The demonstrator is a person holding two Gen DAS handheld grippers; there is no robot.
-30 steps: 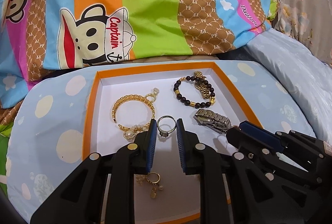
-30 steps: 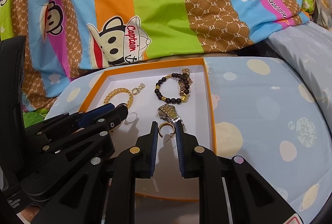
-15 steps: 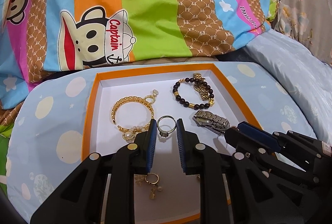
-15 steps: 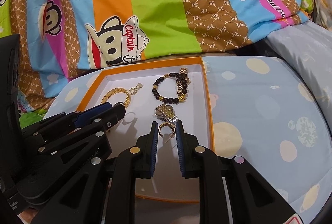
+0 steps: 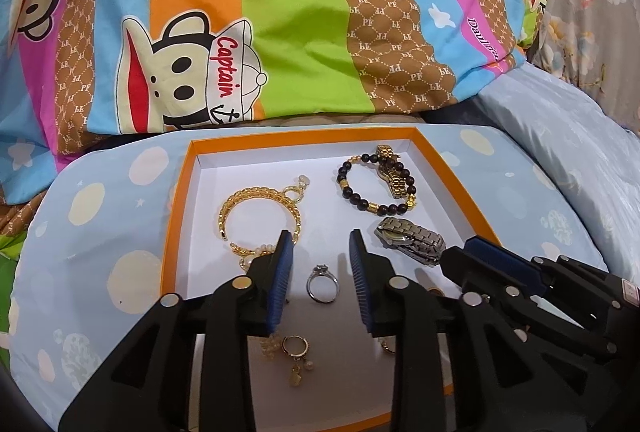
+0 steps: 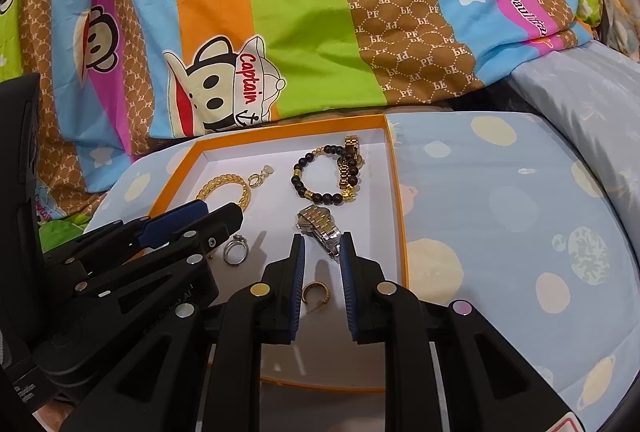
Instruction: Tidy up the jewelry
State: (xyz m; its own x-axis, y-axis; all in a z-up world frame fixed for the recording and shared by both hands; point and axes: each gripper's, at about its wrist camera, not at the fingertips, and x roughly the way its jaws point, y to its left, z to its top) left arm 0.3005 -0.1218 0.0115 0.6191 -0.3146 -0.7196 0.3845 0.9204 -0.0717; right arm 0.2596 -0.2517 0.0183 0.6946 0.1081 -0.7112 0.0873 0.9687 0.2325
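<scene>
Left wrist view: left gripper jaws are opening. The silver ring with a small stone lies on the white floor of the orange-rimmed shallow box between the blue pads, touching neither, so it is released and resting. Gold chain bangle with pearl beads sits just beside the left pad. Dark bead bracelet with gold spacers and silver link watch lie further back on the right. Gold hoop earring with dangling charms lies near the front edge, partly under the gripper body.

Right wrist view: right gripper jaws are narrowly parted. The plain gold hoop earring lies on the box floor between the pads; contact not evident, so it looks let go rather than grasped. The watch's end lies just beside the fingertips.

Risks, as judgement: a pad could snag the bangle or watch strap while withdrawing and drag it. The ring could roll if nudged. The two grippers work close together and may collide.
</scene>
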